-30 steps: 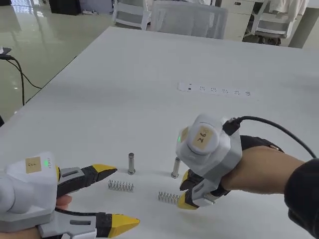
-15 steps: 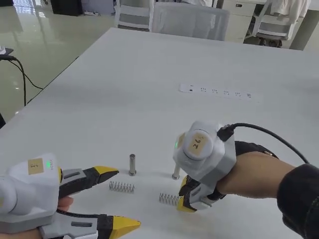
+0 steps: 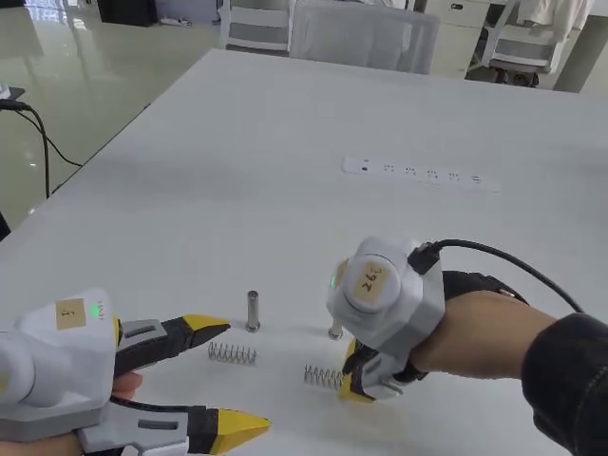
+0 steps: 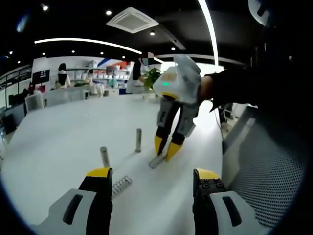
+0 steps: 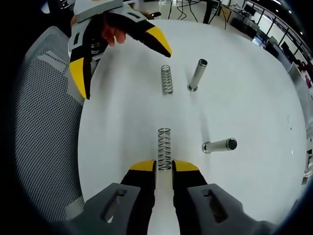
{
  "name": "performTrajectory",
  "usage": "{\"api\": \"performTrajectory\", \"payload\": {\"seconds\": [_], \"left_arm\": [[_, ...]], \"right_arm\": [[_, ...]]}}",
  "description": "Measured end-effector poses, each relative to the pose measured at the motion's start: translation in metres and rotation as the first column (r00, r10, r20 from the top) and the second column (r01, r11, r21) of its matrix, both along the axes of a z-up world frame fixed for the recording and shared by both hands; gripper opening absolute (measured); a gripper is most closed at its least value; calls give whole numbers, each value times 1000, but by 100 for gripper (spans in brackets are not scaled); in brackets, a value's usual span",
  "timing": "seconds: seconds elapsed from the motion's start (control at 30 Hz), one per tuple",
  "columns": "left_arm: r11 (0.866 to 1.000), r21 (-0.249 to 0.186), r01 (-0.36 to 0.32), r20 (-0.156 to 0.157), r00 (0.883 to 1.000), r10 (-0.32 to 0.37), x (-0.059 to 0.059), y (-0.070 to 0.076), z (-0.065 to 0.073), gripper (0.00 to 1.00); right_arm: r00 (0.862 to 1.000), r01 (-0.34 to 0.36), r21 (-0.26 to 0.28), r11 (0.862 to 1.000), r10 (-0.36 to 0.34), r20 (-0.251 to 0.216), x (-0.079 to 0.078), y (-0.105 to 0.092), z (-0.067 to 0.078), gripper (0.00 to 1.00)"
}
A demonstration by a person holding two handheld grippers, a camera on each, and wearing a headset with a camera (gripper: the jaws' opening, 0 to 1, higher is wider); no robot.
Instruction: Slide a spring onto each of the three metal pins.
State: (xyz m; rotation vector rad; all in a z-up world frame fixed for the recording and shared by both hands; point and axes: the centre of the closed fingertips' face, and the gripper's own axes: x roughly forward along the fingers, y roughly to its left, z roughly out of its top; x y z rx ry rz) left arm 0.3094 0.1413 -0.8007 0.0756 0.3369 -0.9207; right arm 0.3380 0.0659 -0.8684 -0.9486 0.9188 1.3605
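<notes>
Nearest, at the lower left of the head view, the left gripper (image 3: 240,373) is held with its yellow-tipped jaws spread wide and nothing between them. Just beyond its tips, a loose spring (image 3: 232,354) is seen lying flat on the white table (image 3: 380,114). To the right, the right gripper (image 3: 354,379) is angled down at the table, its jaws closed on the near end of the gripped spring (image 5: 164,144). In the right gripper view, this spring's long axis runs straight ahead, in line with the jaws.

Two bare metal pins are stood upright just past the springs: a left pin (image 3: 253,312) and a right pin (image 3: 335,332). The right pin is partly hidden behind the right gripper and is the nearer to it. Because the gripped spring lies flat while the pins stand up, it is judged that it must be lifted and tipped on end — then lowered over the right pin. Farther off, a power strip (image 3: 418,174) is set into the table.
</notes>
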Motion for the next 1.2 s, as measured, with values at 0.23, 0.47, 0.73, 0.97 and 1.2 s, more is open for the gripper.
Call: {"api": "performTrajectory", "payload": {"seconds": [0.23,0.47,0.73,0.97,1.2], "left_arm": [[1000,2,9,0,1000,-9,0,-3,0,62],[1000,7,23,1,1000,-23,-2,-7,0,61],[998,17,52,3,999,-52,-1,-13,0,60],[996,24,83,11,996,-84,0,-21,4,57],[992,29,127,21,992,-127,2,-30,8,51]], "right_arm": [[1000,-3,6,1000,3,2,1,0,0,8],[1000,7,16,1000,-7,2,1,-2,1,8],[1000,-7,39,999,8,-6,-6,0,18,7],[999,-33,56,998,33,-6,-14,0,38,7],[998,-62,59,996,61,9,-20,2,49,8]]}}
